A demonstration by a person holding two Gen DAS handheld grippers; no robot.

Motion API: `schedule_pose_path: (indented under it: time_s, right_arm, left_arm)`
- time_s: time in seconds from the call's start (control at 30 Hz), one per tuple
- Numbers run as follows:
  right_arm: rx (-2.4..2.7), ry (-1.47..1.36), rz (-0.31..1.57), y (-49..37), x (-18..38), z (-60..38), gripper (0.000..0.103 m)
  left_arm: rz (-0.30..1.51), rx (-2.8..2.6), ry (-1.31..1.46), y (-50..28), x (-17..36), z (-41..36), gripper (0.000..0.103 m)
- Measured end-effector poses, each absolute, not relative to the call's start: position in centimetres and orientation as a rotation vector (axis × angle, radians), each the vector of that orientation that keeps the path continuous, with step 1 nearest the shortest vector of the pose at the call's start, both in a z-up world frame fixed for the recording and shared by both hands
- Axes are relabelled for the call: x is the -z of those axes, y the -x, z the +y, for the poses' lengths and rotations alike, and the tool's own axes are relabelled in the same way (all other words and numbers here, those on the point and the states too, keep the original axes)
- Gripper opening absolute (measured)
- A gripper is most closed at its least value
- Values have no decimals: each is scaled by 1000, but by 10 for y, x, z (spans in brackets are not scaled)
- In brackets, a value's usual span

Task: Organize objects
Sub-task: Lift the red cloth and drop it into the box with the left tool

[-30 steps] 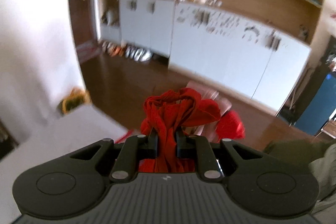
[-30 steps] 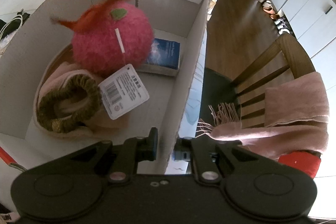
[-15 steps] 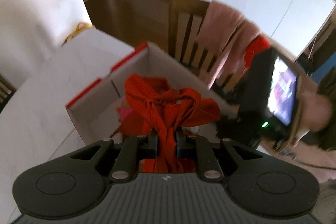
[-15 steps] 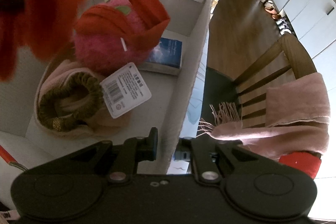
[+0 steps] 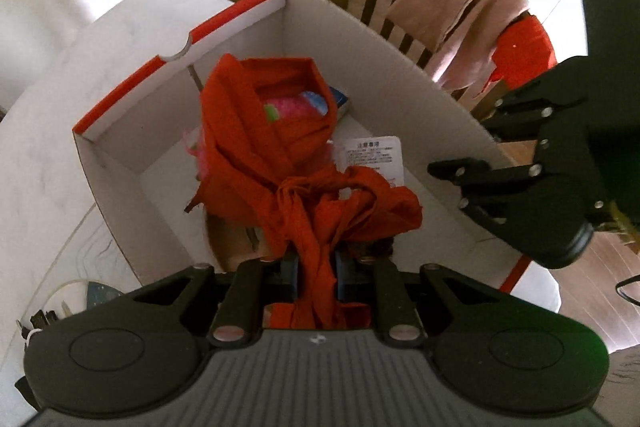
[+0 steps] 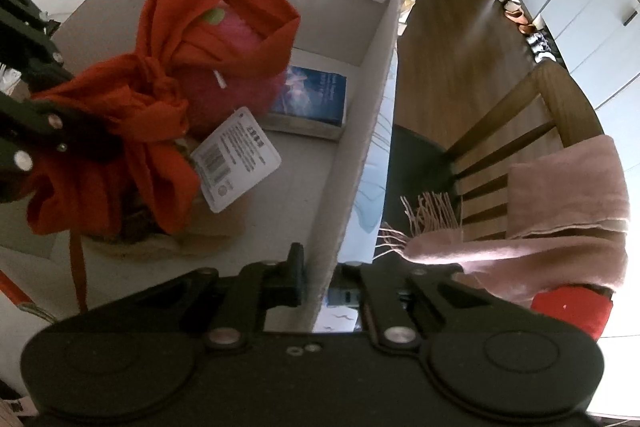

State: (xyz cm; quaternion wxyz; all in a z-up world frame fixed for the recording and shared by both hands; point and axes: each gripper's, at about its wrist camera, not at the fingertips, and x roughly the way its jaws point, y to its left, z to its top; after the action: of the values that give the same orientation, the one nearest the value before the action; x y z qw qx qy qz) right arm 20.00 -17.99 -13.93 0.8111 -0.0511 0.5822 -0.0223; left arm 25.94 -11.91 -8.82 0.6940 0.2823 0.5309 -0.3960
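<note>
The red cloth (image 5: 304, 163) hung knotted from the left gripper (image 5: 316, 267), whose jaws pinched a twisted strand of it between the pads. Ahead of those jaws the bulk of the cloth drooped inside the white cardboard box (image 5: 384, 75), draped over the pink plush toy (image 6: 236, 67) so that only a patch of pink and a green leaf showed through a fold. A white hang tag (image 6: 236, 159) stuck out from under the cloth, and beyond it a blue booklet (image 6: 312, 95) lay flat on the box floor against the far wall. Below the cloth, nearer the jaws, sat a tan woven item, mostly hidden.

The right gripper (image 6: 320, 283) straddled the near side wall of the box, one finger inside and one outside, its jaws closing on the cardboard edge; this looked like a steadying hold.

To finish the step well, I judged the cloth should be let go only once its weight rested on the contents, so that it would settle rather than snag the tag or slip over the rim. The strand ran deep between the pads, so the jaws would need to spread fully and lift straight back. The steadying grip should hold until then. Outside, a wooden chair (image 6: 532, 115) carried a pink scarf (image 6: 560, 195).
</note>
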Motion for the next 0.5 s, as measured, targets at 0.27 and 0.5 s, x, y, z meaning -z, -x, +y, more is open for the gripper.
schedule_pose_path:
  time_s: [0.27,0.5]
  right_arm:
    - [62,104,1252,-201,139,-179,6]
    - [65,112,1251,-200,138,-178,6]
  left_arm:
    - [1165,870,-621,-253,89,-112,51]
    - [1145,852,-577,-252,78,-99,61]
